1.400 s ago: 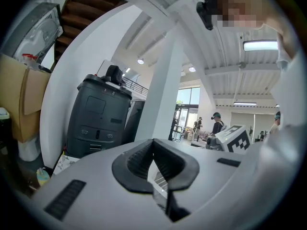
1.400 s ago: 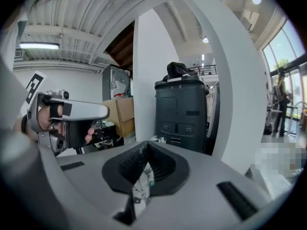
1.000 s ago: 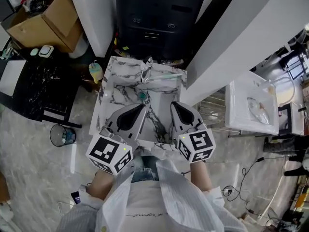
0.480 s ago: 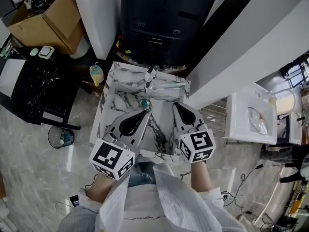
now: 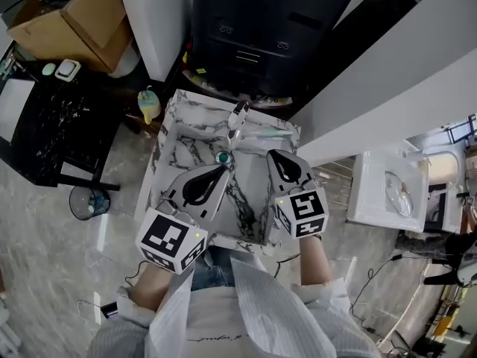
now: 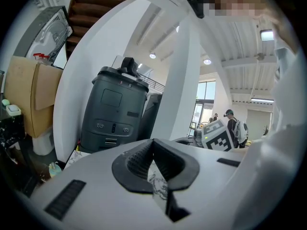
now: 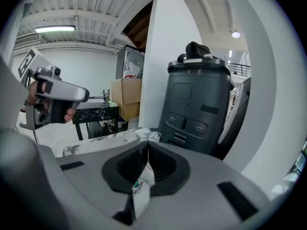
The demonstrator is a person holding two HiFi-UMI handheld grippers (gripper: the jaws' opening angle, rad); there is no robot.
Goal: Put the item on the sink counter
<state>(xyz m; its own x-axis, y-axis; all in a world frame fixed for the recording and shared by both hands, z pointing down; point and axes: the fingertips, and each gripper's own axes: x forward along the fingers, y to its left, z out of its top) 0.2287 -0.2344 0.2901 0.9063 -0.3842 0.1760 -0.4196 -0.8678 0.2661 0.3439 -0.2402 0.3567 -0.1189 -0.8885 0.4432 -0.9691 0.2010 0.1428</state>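
A marble sink counter (image 5: 173, 118) with a basin, a chrome faucet (image 5: 237, 118) and a green drain plug (image 5: 222, 157) lies below me in the head view. A pale, long item (image 5: 264, 133) rests on the counter's back edge, right of the faucet; I cannot tell what it is. My left gripper (image 5: 223, 171) hangs over the basin just below the drain plug. Its jaws are shut with nothing held (image 6: 153, 143). My right gripper (image 5: 272, 155) is over the basin's right side, also shut and holding nothing (image 7: 146, 145).
A dark grey machine (image 5: 253, 28) stands behind the sink, between white pillars. A yellow-green bottle (image 5: 148, 104) sits by the sink's left back corner. Left are a black marble table (image 5: 45, 125), a cardboard box (image 5: 74, 13) and a bin (image 5: 88, 202). A white basin (image 5: 387, 185) is right.
The head view has drifted a little, so the sink sits slightly lower in the frame. Both grippers stay shut over the basin, about where they were.
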